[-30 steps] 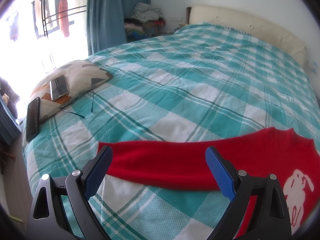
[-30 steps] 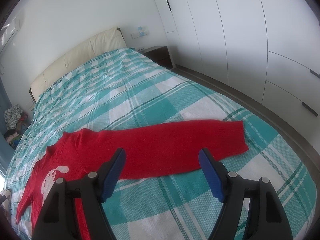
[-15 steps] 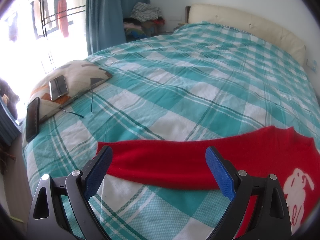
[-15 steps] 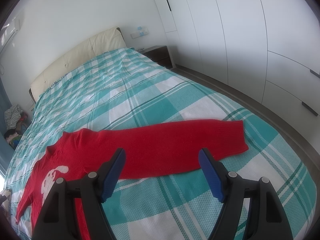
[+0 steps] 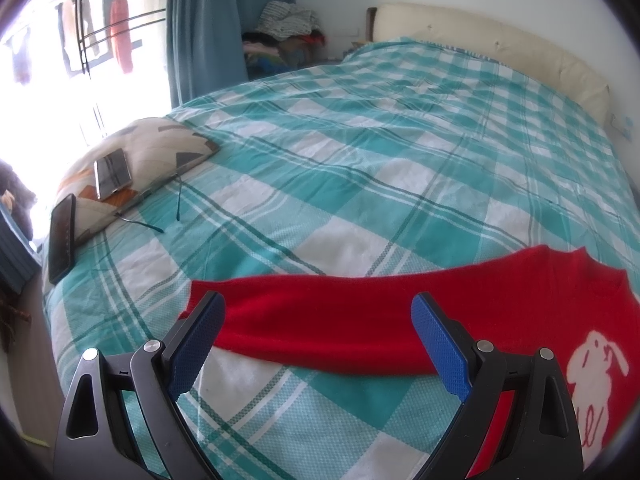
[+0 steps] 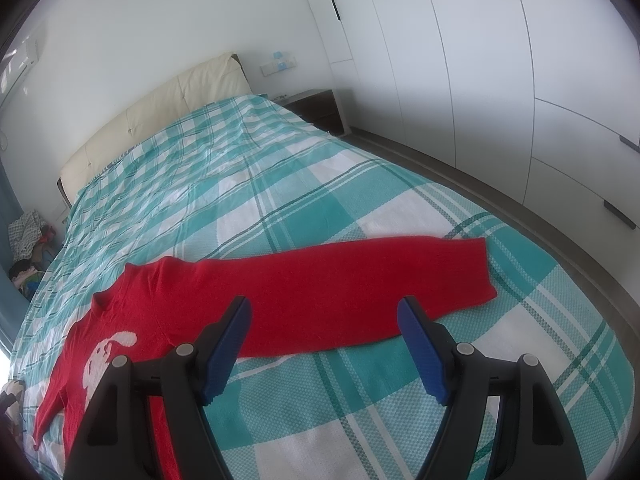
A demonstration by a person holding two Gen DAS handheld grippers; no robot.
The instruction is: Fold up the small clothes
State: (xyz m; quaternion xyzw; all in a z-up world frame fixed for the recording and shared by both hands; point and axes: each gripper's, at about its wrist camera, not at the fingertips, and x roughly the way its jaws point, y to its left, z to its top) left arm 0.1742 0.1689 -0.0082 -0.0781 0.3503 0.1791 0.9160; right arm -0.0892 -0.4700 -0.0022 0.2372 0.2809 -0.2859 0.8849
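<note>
- We see no bin, basket or drawer holding anything; the one bearing surface is the bed (image 5: 360, 184), covered in a teal-and-white checked sheet, and it carries the task's thing.
- Red sweater (image 6: 320, 284) lies flat on the sheet near the foot of the bed, front up, white rabbit motif (image 5: 596, 364) showing, both sleeves stretched straight out to the sides.
- Left gripper (image 5: 318, 344): blue pads spread wide, nothing between them; it hangs over the left sleeve (image 5: 320, 320), whose cuff lies just beyond the left finger.
- Right gripper (image 6: 324, 340): pads likewise spread apart and empty, poised above the right sleeve (image 6: 380, 280); cuff end lies past the right finger, toward the bed's edge.
- We cannot tell whether either claw touches the cloth.
- Patterned pillow (image 5: 152, 156) sits at the bed's left side with one phone (image 5: 113, 173) on it and a second phone (image 5: 62, 238) leaning at its near end; well apart from the sweater.
- Against the frames half a second and a second back, we find no change: sweater, sleeves, pillow and both claws sit as they did.
- Open sheet runs from the sweater up to the cream headboard (image 6: 160, 120).
- Right cuff lies near the bed's right edge; beyond it a strip of floor, then white wardrobe doors (image 6: 500, 80).
- Left side: curtain (image 5: 208, 28) and bright window.
</note>
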